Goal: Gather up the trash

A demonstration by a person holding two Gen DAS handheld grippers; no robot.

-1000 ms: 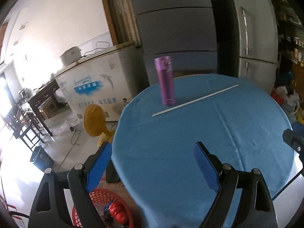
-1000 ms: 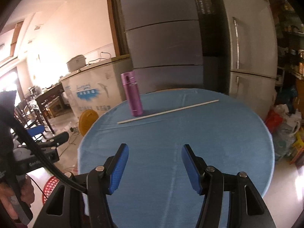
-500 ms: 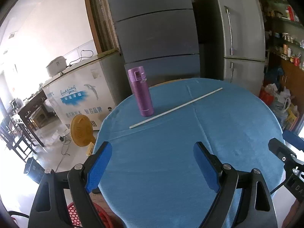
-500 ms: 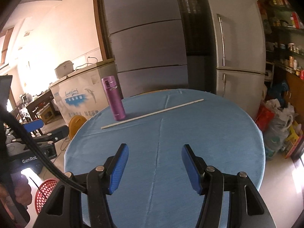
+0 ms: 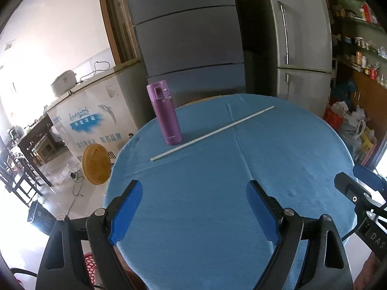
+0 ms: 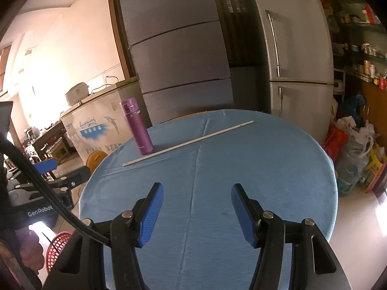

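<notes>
A long white stick (image 5: 212,132) lies flat across the far half of the round table (image 5: 290,159), which has a blue cloth on it. The stick's left part is just in front of an upright purple flask (image 5: 165,116). The left gripper (image 5: 194,200) hangs over the near edge, jaws wide apart and empty. The right gripper (image 6: 196,200) sits beside it, jaws moderately apart, also empty. A red basket (image 6: 56,246) stands on the floor at lower left.

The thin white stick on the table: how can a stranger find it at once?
Find the round table with the blue cloth. The white stick lies flat across its far half, just before the upright purple bottle. It is the only long, thin, pale thing there.
</notes>
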